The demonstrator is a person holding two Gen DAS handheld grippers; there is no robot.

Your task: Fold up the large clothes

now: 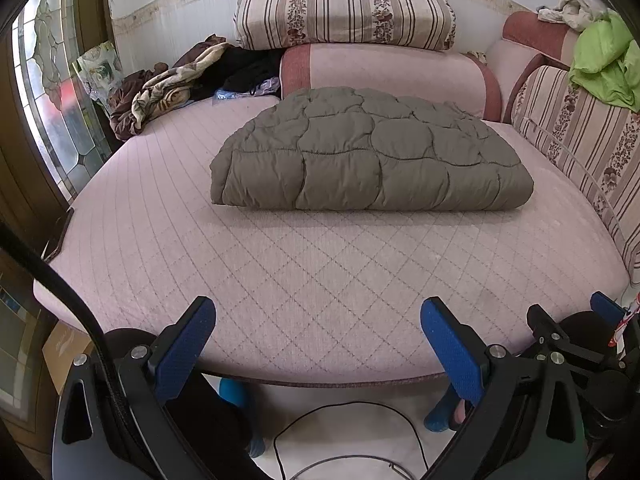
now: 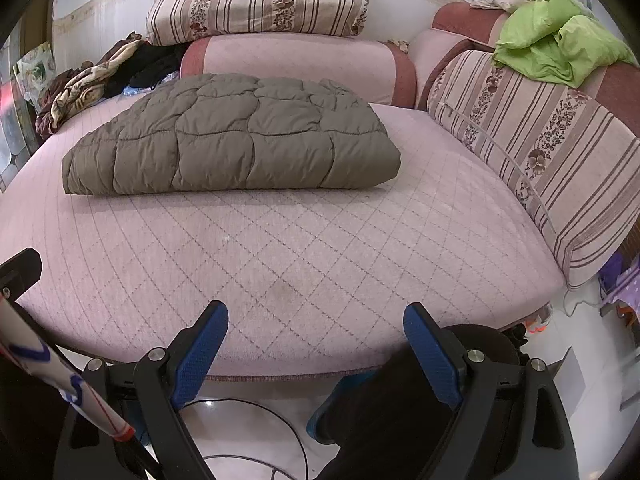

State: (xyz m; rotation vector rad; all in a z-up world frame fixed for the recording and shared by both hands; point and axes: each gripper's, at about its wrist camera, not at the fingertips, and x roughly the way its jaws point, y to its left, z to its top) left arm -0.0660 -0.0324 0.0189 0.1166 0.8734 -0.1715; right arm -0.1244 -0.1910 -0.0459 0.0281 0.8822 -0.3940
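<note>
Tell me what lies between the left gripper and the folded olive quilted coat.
Only bare pink quilted mattress separates the left gripper from the olive quilted coat; the left wrist view shows it, and nothing else sits there.

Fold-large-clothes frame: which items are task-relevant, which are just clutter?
Job:
- olive quilted puffer coat, already folded on the pink mattress
- left gripper, open
- right gripper, open

Lying about:
- striped floral cushion on the bolster
- lime green garment on the side cushion
- brown patterned blanket heap at the far left corner
</note>
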